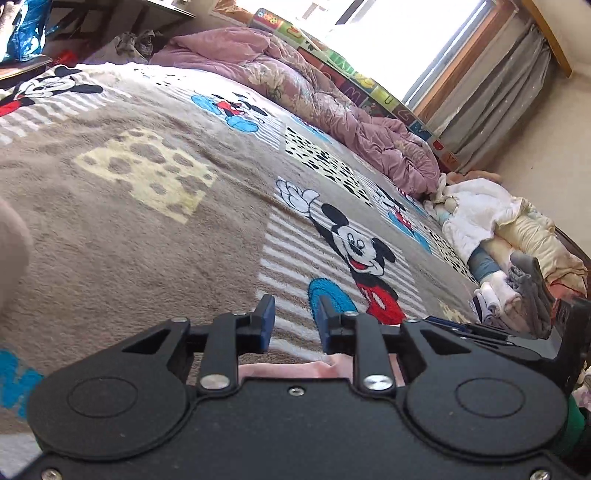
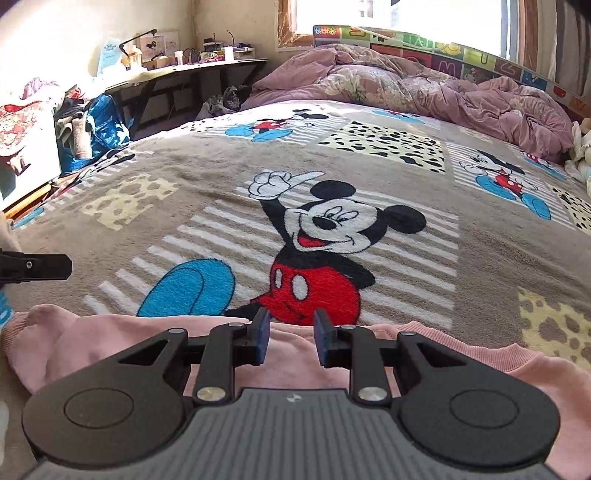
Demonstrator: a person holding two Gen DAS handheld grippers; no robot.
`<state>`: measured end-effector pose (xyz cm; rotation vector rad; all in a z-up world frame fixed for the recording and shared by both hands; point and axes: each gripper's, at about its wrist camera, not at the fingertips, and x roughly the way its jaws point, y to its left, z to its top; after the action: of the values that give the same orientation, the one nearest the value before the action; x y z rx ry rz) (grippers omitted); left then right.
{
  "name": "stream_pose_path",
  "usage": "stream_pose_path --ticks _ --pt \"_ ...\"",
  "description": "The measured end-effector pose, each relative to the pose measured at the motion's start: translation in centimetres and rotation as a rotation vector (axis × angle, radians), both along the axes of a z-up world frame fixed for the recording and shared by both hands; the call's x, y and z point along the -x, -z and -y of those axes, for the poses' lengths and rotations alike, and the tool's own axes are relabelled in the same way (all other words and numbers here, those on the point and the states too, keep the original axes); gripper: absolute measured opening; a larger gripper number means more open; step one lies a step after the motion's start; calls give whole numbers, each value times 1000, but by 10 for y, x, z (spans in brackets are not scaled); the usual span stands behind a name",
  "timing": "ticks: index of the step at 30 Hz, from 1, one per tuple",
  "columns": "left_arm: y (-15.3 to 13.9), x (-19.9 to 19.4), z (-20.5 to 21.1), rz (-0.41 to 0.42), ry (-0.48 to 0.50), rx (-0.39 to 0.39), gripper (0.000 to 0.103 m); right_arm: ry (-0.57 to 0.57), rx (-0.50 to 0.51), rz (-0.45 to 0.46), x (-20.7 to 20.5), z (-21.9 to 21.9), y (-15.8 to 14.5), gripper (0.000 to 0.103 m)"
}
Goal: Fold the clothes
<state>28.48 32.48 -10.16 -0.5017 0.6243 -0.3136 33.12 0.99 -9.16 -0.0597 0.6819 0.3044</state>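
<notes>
Sunlit bedroom, with a bed covered by a brownish cartoon-mouse blanket that fills most of both views. The big mouse print in red shorts makes a handy landmark.

Right gripper is held low and pretty level, pointing across the bed toward the window. Its blue-padded fingers are parted, with a moderate gap and nothing between them, sitting just on the near side of the mouse print. The pink sweatshirt lies flat on the blanket right under that gripper, its ribbed edge touching the bottom of the mouse print and spreading out to both sides.

Left gripper is rolled over quite a bit, so the whole room looks tilted in its view. It's also parted and empty, aimed over the mouse print's blue shoe. A bit of the pink sweatshirt shows just beneath its fingers.

Beyond the mouse print, a crumpled purple comforter is piled along the far side against a colorful letter mat. To the right of the print in the left view there's a heap of pale laundry with folded socks at the bed's edge. Left of the print in the right view is a cluttered desk and a blue bag beside the bed.
</notes>
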Motion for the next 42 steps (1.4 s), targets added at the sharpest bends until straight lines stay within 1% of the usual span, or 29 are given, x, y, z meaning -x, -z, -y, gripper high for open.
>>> stream_pose_path --ticks 2,5,6,7,9,10,12,13,16,17,18,19,22,24,25,27,28,29,30,31,32,33,34,36,39,40,41,42 --pt "-1 14 -9 -18 -45 -5 32 -46 -22 24 17 -6 -8 27" --pt "4 37 -14 -63 -108 -19 39 -127 -58 52 46 -16 -19 27" --pt "6 45 -15 -76 -124 -24 39 -155 -68 61 56 -20 -22 27" --pt "8 53 -15 -83 -144 -42 39 -190 -52 80 65 -25 -23 27" --pt "7 63 -10 -64 -193 -132 39 -250 -12 105 81 -35 -21 26" --pt "8 63 -11 -63 -205 -133 39 -273 11 112 87 -41 -18 26" --pt "13 62 -17 -80 -208 -70 39 -266 12 91 86 -42 -14 26" --pt "15 61 -16 -77 -211 -62 39 -246 -21 76 83 -40 -13 26" --pt "18 53 -3 -85 -189 -122 40 -196 -88 24 68 -33 -7 26" --pt "19 50 3 -87 -181 -157 33 -178 -97 4 63 -31 -1 26" --pt "21 48 9 -89 -173 -193 16 -161 -105 -15 58 -30 5 26" --pt "21 47 12 -92 -171 -214 8 -143 -113 -35 53 -28 10 26" --pt "21 50 3 -109 -217 -170 7 -47 -149 -118 38 -16 28 25" --pt "20 53 -3 -120 -248 -140 8 -33 -165 -122 37 -10 35 25" --pt "20 54 -6 -125 -263 -126 9 -30 -169 -119 38 -9 36 25" --pt "20 57 -13 -136 -294 -96 17 -33 -147 -110 38 -10 34 25" --pt "20 58 -16 -141 -309 -81 30 -34 -136 -105 38 -10 33 25" --pt "18 60 -18 -137 -329 -83 37 -37 -137 -91 38 -10 30 25" --pt "12 63 -17 -105 -357 -121 37 -41 -138 -76 38 -10 27 25" --pt "7 65 -17 -70 -365 -139 37 -44 -138 -61 38 -9 23 25" --pt "2 66 -16 -23 -338 -137 37 -47 -139 -47 37 -9 20 25" --pt "-2 64 -14 13 -282 -126 37 -50 -139 -33 37 -9 17 25" --pt "-3 61 -10 32 -226 -136 37 -46 -140 -37 34 -9 18 25" --pt "-1 50 7 48 -113 -219 37 -38 -140 -46 27 -10 21 25" --pt "12 29 27 27 -24 -366 36 -25 -141 -59 18 -10 26 25" --pt "18 23 29 14 0 -382 27 -21 -141 -63 14 -10 27 25" --pt "24 19 31 -2 29 -384 7 -17 -141 -68 11 -11 29 25" --pt "28 16 30 -13 39 -374 7 -13 -141 -72 8 -11 30 25"
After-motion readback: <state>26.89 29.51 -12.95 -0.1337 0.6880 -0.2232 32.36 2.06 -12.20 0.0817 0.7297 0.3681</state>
